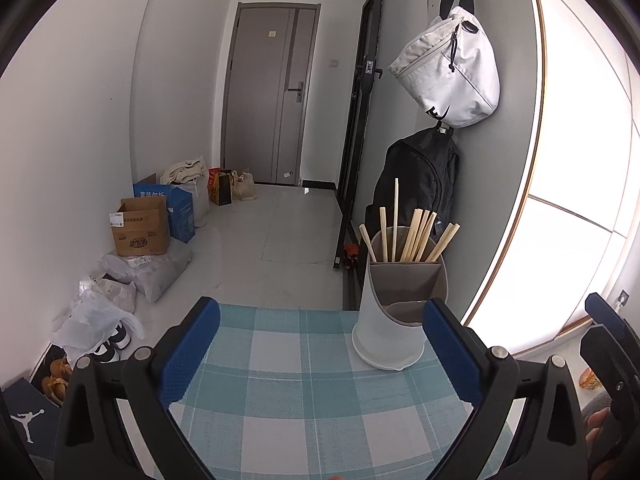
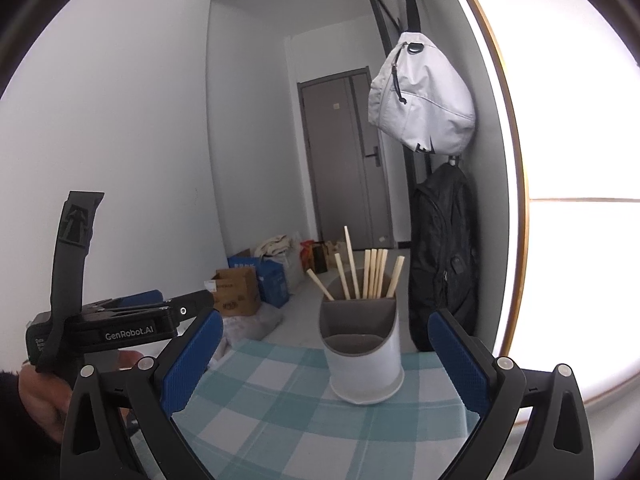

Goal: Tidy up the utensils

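Note:
A white utensil holder (image 1: 394, 312) (image 2: 362, 354) with a grey inner divider stands on the far right part of the blue-checked tablecloth (image 1: 304, 392) (image 2: 304, 408). Several wooden chopsticks (image 1: 412, 236) (image 2: 370, 274) stick up from its rear compartment; the front compartment looks empty. My left gripper (image 1: 320, 344) is open with nothing between its blue pads, just short of the holder. My right gripper (image 2: 326, 354) is also open and empty, facing the holder. The left gripper's body (image 2: 120, 326) shows at the left of the right wrist view, held by a hand.
A white bag (image 1: 448, 68) and a black backpack (image 1: 420, 184) hang on the wall behind the holder. Cardboard boxes (image 1: 142, 226), plastic bags and shoes (image 1: 110, 340) lie on the floor left of the table. A grey door (image 1: 272, 92) stands at the far end.

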A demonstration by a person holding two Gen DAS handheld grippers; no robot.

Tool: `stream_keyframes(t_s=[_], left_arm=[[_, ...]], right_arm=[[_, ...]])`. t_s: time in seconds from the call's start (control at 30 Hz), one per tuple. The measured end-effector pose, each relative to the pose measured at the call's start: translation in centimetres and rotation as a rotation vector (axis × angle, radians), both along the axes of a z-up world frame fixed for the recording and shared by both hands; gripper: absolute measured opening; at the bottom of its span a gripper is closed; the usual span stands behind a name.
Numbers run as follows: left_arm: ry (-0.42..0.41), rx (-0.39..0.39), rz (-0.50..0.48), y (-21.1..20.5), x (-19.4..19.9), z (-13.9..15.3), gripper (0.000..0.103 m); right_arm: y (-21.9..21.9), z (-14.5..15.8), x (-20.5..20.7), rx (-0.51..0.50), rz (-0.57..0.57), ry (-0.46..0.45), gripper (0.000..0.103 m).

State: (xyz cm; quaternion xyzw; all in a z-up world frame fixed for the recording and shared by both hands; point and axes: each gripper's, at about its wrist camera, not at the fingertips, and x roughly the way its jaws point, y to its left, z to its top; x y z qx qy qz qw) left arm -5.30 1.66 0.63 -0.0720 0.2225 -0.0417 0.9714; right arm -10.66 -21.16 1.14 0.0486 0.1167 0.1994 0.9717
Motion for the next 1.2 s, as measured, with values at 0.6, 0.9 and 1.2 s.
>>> stream_keyframes(t_s=[0.6,0.9,1.2], left_arm=[[0.013,0.015,0.004,-0.22,-0.18,-0.13,0.099],[0.006,0.017,0.005,-0.21,-0.37,-0.06,0.099],[0.013,0.011,-0.002,-0.11,-0.31,-0.15,0.099]], right_arm=[[0.17,-0.03,-0.22,-0.013,0.011,-0.007,0.103],[0.16,-0.14,-0.18,-0.019,0.01,-0.004,0.103],[0.25,-0.17,-0.09,-0.025,0.014,-0.003,0.103]])
